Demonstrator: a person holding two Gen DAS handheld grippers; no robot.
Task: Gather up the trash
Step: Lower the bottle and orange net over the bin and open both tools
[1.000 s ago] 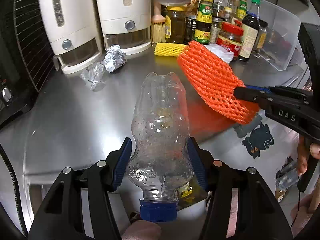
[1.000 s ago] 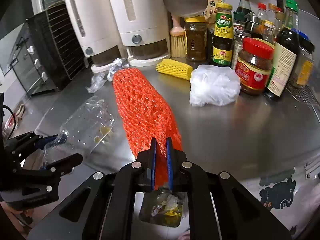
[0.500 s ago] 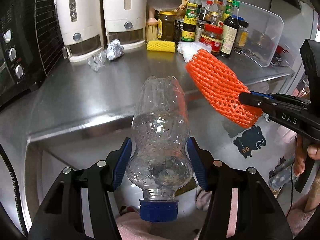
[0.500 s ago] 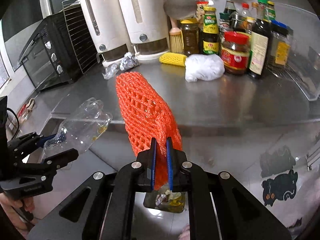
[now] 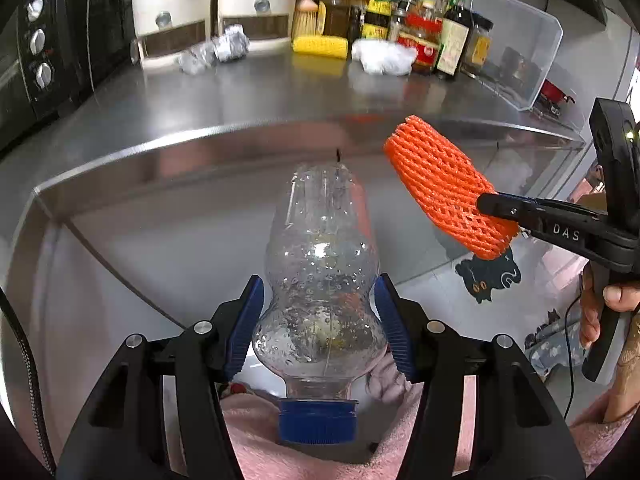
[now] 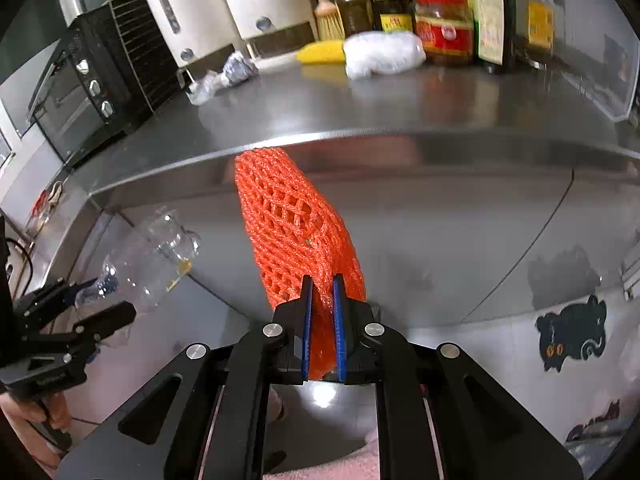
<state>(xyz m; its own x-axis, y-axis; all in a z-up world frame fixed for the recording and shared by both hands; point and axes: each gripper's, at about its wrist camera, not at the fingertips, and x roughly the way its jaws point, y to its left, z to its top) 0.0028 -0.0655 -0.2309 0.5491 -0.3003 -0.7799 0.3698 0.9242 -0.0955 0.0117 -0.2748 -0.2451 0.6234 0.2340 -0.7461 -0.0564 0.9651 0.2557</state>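
Black hand-held gripper (image 5: 320,332), blue ribbed pads (image 5: 243,330), silver screws, pink sleeve (image 5: 256,444).

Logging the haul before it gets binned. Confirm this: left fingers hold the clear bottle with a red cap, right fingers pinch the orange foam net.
Wrong on the cap: the left wrist view shows the clear bottle has a blue cap. The rest stands: the left gripper holds it, the right gripper pinches the orange foam net.

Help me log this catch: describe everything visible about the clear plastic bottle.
The clear plastic bottle is see-through, dimpled and waisted, with droplets and a yellowish residue inside. Its blue cap is on and points toward the camera, base away. The left gripper clamps its lower bulge between blue ribbed pads, in the air in front of the steel counter.
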